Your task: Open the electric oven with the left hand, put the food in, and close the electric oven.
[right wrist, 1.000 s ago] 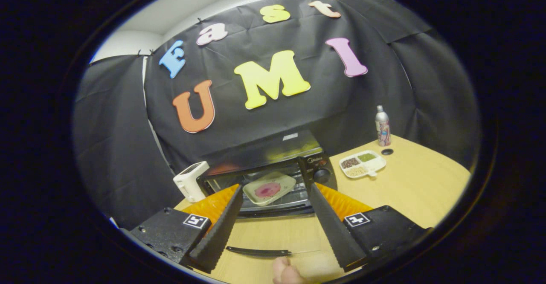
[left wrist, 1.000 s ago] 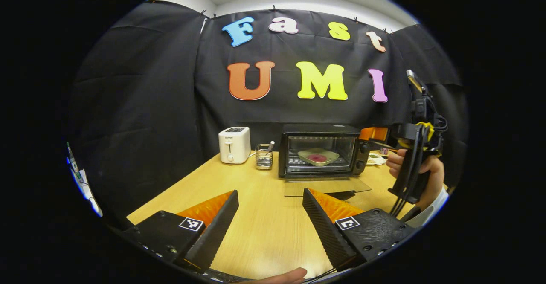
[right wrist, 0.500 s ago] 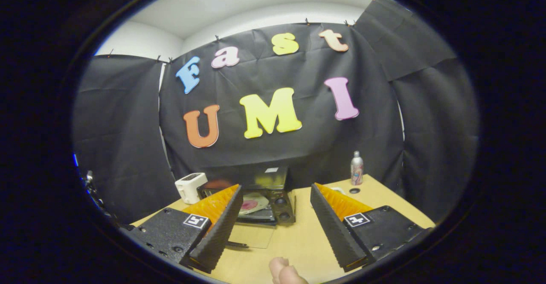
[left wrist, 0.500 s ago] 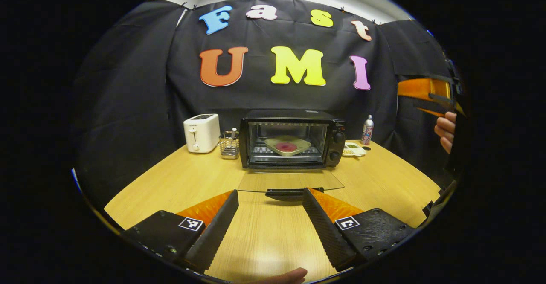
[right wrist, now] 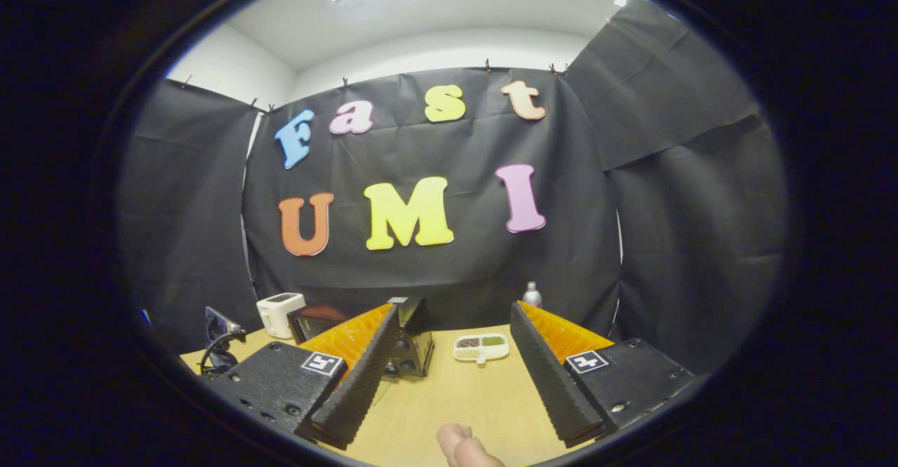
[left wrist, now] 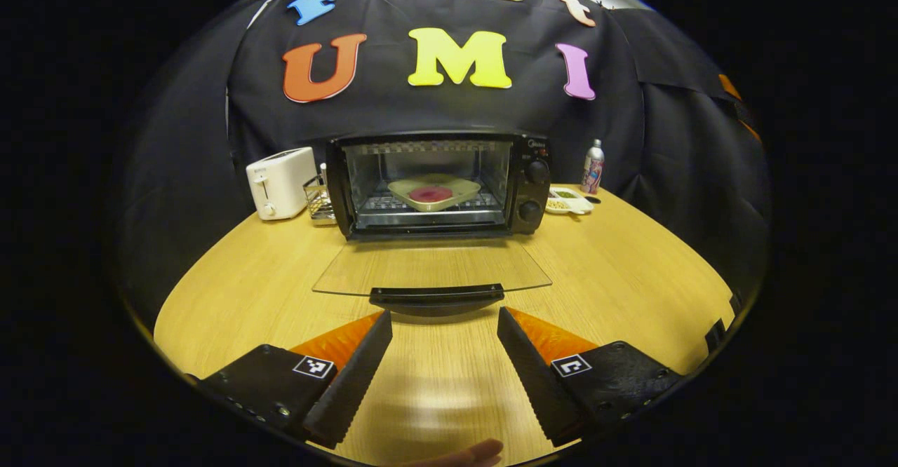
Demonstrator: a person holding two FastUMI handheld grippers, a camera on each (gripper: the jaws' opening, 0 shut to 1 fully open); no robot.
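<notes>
The electric oven [left wrist: 438, 183] stands open at the back of the table [left wrist: 631, 271], its glass door [left wrist: 431, 267] folded flat in front of the cavity. The food — a pale plate with a red patch [left wrist: 433, 192] — sits on the rack inside. Judgement: loading is done and only the closing step is left.

The left gripper [left wrist: 442, 344] is low over the table just in front of the oven, fingers spread apart with nothing between them; the door's black handle [left wrist: 436, 296] lies just ahead of the fingertips, centred on the gap. The right gripper [right wrist: 449, 365] is raised and off to the oven's right side, its fingers likewise apart and empty, a fingertip of the holding hand [right wrist: 459, 446] showing at the bottom edge of the right gripper view.

Next move, as judged: bring the left gripper under or onto the handle and swing the door up on its hinge until it meets the oven front. The lift should follow the door's arc, not a straight push — the glass could otherwise slip off the fingers.

Left of the oven: a white toaster [left wrist: 279, 183] and a wire rack [left wrist: 319, 199], the rack just beside the casing. Right of the oven: a divided snack tray [left wrist: 570, 200] and a bottle [left wrist: 593, 167]. None appears to lie in the door's swing.
</notes>
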